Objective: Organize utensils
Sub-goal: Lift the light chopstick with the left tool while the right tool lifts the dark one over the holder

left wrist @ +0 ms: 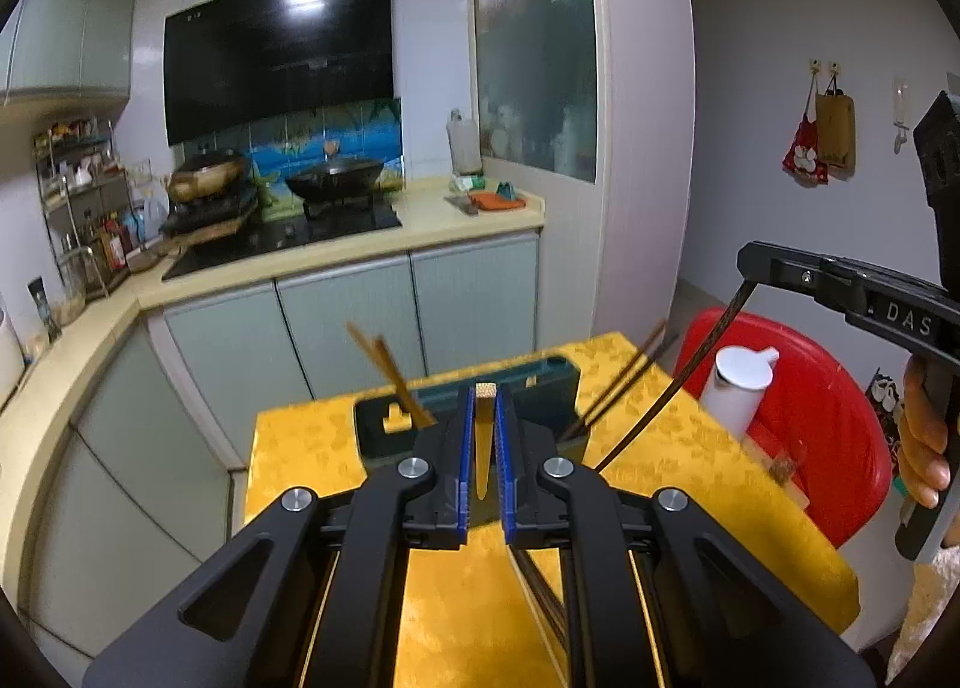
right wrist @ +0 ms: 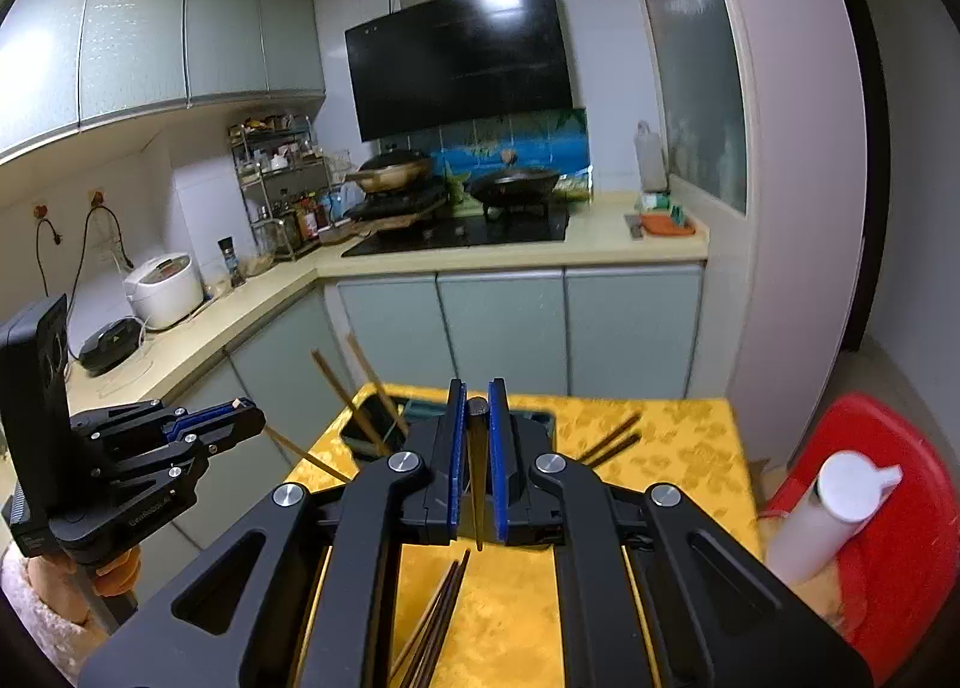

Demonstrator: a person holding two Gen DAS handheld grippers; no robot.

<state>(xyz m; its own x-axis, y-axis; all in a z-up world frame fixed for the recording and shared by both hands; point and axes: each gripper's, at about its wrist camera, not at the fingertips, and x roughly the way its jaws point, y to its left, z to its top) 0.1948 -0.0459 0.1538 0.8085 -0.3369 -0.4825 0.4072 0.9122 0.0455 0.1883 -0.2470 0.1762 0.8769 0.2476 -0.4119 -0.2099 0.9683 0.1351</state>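
Chopsticks clamped, light one (left wrist: 483, 436) in left gripper (left wrist: 483, 448), dark one (right wrist: 477, 472) in right gripper (right wrist: 477, 448), poised for holder (left wrist: 468, 418) at table's far edge (left wrist: 624, 352).

My left tongs (left wrist: 482, 418) pinch one chopstick (left wrist: 482, 466), and my right tongs (right wrist: 474, 430) pinch another chopstick (right wrist: 477, 484). Both are above the table (left wrist: 660, 448). A holder (left wrist: 540, 382) stands at the far end of the table with chopsticks (left wrist: 390, 376) leaning out of its left part. More chopsticks (right wrist: 438, 622) lie on the table under my tongs. A stool (right wrist: 900, 508) is to the right with a bottle (right wrist: 828, 514) on it. The stove (right wrist: 468, 232) is behind, on the counter (right wrist: 600, 250).
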